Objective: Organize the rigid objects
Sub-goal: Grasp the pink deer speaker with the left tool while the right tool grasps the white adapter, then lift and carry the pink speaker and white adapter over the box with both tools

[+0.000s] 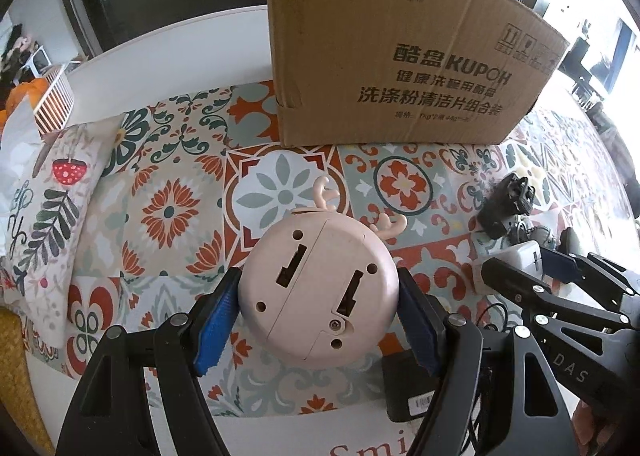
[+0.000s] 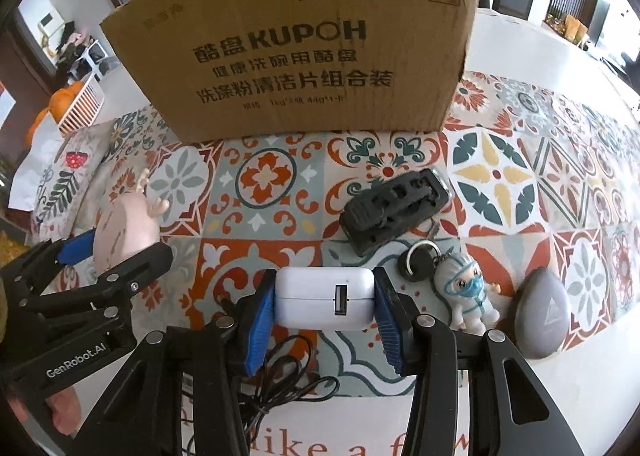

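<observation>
Now my left tool (image 1: 318, 318) grips a round pink antlered clock (image 1: 318, 292), back side up with two slots, near the cardboard box (image 1: 400, 68). Right tool (image 2: 325, 306) clamps a white USB charger (image 2: 325, 296) above the patterned counter (image 2: 264, 176).

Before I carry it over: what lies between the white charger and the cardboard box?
Right wrist view: only patterned tablecloth between white charger and cardboard box.

bright daylight, blown-out glare upper right, soft shadows, sharp centre, strong fisheye bending, dark corners
</observation>
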`<move>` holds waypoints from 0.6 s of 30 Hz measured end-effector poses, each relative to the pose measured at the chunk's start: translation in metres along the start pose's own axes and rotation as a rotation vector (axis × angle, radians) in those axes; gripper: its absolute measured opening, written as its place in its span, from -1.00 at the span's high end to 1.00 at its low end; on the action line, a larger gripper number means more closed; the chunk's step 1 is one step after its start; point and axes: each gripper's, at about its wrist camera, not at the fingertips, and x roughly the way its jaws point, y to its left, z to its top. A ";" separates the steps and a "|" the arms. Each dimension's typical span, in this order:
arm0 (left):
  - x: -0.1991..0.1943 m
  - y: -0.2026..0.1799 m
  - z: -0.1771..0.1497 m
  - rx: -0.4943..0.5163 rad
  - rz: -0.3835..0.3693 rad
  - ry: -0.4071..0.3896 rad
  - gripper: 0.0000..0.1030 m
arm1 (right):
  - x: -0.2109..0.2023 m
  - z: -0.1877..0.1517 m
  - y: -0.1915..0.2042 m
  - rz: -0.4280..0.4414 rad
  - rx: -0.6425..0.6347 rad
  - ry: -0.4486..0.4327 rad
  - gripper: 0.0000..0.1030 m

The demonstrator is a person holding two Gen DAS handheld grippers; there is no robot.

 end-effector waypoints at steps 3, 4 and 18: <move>-0.004 -0.002 0.001 0.003 0.008 -0.007 -0.44 | -0.006 -0.003 0.001 0.006 -0.011 -0.006 0.09; -0.006 -0.003 0.001 0.001 0.011 -0.010 -0.44 | -0.008 -0.004 0.001 0.004 -0.014 -0.012 0.09; -0.054 -0.007 0.017 -0.010 0.038 -0.122 -0.44 | -0.059 0.010 0.003 0.008 -0.032 -0.132 0.09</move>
